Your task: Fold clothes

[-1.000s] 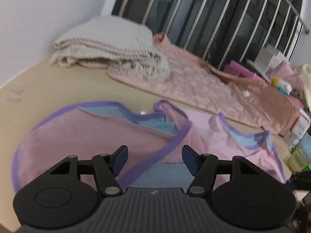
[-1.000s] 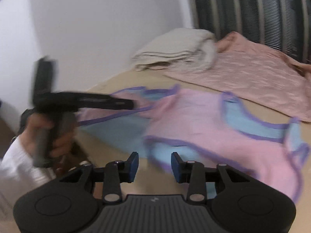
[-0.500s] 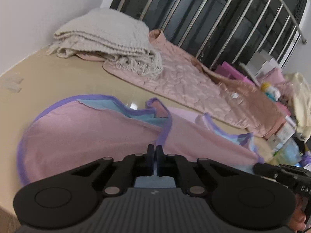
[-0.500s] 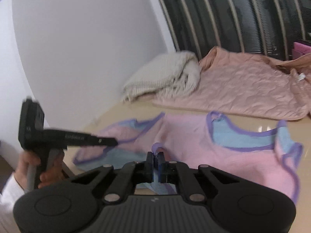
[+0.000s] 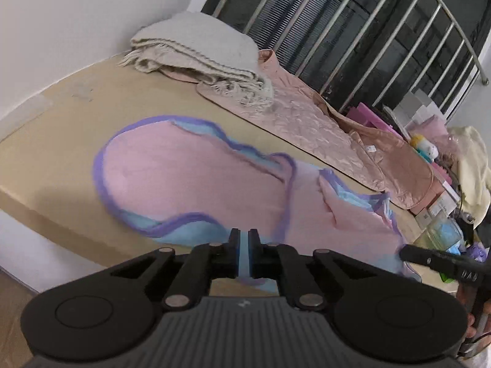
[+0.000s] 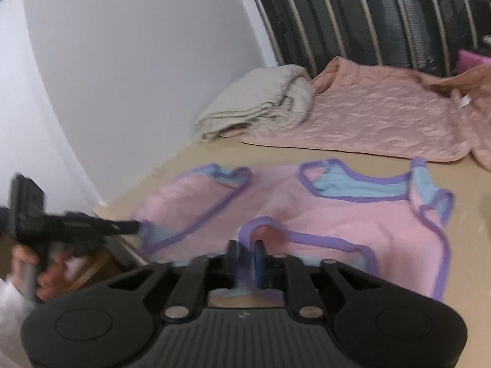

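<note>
the jaws of the left gripper [image 5: 244,253] are pinched almost together on the near blue edge of the pink top [image 5: 196,181], and a thin strip of blue cloth shows in the tiny gap between them. the jaws of the right gripper [image 6: 245,263] stand a little way apart and have just been opening a bit; a fold of the purple and blue edge of the top sits between them, and the pads seem to press on it, though that part is blurry.

the pink top has purple trim and a light blue inside. it lies spread out on the tan table [image 5: 61,141], with its near edge by the front rim of the table where both grippers are. one side of it is folded over, so a purple line runs across the pink.

in the right wrist view the left gripper shows from the side, held in the person's hand [image 6: 46,273] with a white sleeve, and its tip touches the near left corner of the top.

farther back on the table a folded cream blanket [image 5: 196,49] rests partly on a peach quilted cloth [image 5: 307,122]. behind them are metal window bars [image 5: 368,30]. at the far right stands a pile of boxes and bottles [image 5: 435,190], too jumbled to tell apart
</note>
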A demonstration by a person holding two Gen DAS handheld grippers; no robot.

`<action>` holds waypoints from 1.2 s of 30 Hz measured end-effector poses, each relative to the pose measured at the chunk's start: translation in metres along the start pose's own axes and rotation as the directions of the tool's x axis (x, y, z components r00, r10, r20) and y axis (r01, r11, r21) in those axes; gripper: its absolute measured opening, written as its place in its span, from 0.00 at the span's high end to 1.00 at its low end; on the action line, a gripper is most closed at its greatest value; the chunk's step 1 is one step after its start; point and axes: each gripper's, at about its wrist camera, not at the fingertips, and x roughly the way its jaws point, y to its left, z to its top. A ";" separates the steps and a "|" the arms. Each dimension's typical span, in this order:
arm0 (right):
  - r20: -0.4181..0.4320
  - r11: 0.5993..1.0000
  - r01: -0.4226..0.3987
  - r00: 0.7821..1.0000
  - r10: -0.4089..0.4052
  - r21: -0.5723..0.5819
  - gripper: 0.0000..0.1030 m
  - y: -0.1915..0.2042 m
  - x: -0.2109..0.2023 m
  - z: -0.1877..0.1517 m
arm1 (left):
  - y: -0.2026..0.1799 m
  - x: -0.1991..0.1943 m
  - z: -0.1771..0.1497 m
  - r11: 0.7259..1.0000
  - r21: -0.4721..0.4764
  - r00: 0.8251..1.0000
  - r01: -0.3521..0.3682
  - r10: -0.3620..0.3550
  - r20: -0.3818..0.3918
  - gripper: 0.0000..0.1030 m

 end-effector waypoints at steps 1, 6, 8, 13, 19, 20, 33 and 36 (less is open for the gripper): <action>0.004 1.000 0.014 1.000 -0.014 -0.022 0.70 -0.001 -0.002 -0.006 | 0.006 -0.002 -0.001 1.000 0.000 1.000 0.004 -0.004 0.010 0.92; 0.024 0.987 0.067 0.998 -0.064 -0.149 0.65 -0.001 -0.012 -0.036 | 0.012 0.001 0.001 0.993 0.117 0.997 -0.016 0.007 0.075 0.64; 0.005 0.988 0.057 0.998 -0.057 -0.144 0.65 -0.006 -0.007 -0.043 | 0.015 0.014 0.008 0.988 0.142 0.996 -0.066 0.057 0.066 0.63; 0.035 0.981 0.151 0.988 -0.148 -0.119 0.65 -0.015 0.008 -0.041 | 0.012 0.046 0.033 0.967 0.161 0.980 -0.197 0.195 0.032 0.63; -0.013 0.973 0.177 0.983 -0.181 -0.149 0.65 -0.023 0.004 -0.008 | 0.008 0.063 0.070 0.954 0.142 0.962 -0.265 0.271 -0.020 0.64; 0.020 0.978 0.158 0.987 -0.157 -0.133 0.62 -0.024 -0.004 0.002 | 0.006 0.058 0.079 0.970 0.105 0.975 -0.217 0.221 -0.028 0.62; -0.178 0.993 0.103 0.978 -0.111 -0.056 0.61 -0.045 0.145 0.113 | -0.038 0.172 0.117 0.976 -0.214 0.949 -0.035 -0.035 -0.314 0.58; -0.233 0.994 0.105 0.967 -0.099 0.010 0.98 -0.053 0.167 0.108 | -0.034 0.178 0.117 0.969 -0.246 0.959 -0.016 -0.055 -0.279 0.83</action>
